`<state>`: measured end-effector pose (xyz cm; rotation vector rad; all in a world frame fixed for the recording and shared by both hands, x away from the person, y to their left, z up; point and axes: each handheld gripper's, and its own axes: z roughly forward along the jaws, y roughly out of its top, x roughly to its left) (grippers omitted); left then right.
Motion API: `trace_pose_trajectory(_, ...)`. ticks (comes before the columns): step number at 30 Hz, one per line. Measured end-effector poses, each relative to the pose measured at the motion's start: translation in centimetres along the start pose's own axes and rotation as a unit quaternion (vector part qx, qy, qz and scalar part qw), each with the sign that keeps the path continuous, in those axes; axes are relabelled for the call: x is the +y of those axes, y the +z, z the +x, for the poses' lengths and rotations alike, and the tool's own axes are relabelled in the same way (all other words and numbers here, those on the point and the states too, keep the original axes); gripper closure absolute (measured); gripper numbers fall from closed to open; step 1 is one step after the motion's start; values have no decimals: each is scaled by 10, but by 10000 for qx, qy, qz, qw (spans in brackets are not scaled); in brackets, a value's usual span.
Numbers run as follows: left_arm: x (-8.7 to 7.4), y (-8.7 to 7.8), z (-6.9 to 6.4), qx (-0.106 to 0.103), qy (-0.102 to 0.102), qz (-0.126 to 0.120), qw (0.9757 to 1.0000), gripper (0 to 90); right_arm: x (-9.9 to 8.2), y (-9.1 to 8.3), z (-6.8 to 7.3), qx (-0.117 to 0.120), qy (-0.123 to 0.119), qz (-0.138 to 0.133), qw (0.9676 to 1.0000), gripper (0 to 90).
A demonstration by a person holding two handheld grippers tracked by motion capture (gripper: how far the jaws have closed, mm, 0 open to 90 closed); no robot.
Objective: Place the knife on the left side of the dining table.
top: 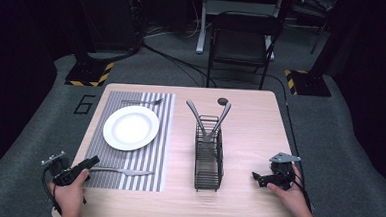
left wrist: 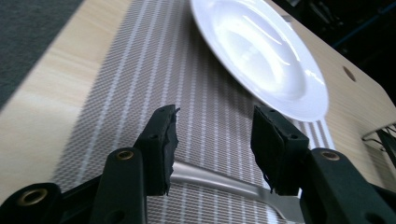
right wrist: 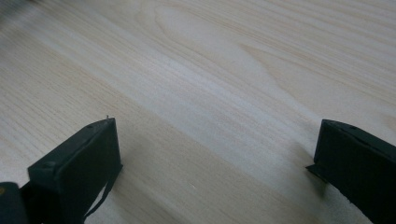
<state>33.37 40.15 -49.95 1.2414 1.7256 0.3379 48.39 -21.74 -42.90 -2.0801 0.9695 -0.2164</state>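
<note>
A pale wood desk (top: 246, 201) stands on grey carpet in a dark room, a black chair (top: 242, 38) beyond its far edge. On the striped mat (top: 151, 151) at the left side, the knife (top: 122, 171) lies along the near edge, blade toward the rack (top: 208, 162) at mid-desk. The left gripper (left wrist: 212, 140) has its jaws released, straddling the knife handle without touching. The right gripper (right wrist: 217, 158), jaws spread wide, hovers empty near the right edge
</note>
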Motion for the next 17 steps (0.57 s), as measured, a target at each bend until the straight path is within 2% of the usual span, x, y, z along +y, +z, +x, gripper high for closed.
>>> trace_pose_trajectory(4, -2, 6, -11, -187, 186, 18, 9997, 491, 0, 0, 0, 1, -2, 2, 10000, 0)
trace_pose_trajectory(9, -7, 15, -23, -492, 608, 241, 9966, 474, 0, 0, 0, -1, 2, -1, 10000, 0)
trace_pose_trajectory(10, -8, 17, -24, -516, 757, 273, 9954, 466, 0, 0, 0, 5, 0, -1, 10000, 0)
trace_pose_trajectory(11, -9, 18, -27, -540, 780, 316, 9950, 460, 0, 0, 0, 3, 1, -2, 10000, 0)
trace_pose_trajectory(13, -9, 20, -30, -563, 1031, 415, 9922, 453, 0, 0, 0, 4, -3, -2, 10000, 0)
trace_pose_trajectory(15, -11, 23, -32, -582, 1107, 436, 9912, 452, 0, 0, 0, 0, 2, -1, 10000, 0)
trace_pose_trajectory(17, -11, 24, -36, -510, 1169, 483, 9907, 450, 0, 0, 0, -9, -3, 1, 10000, 0)
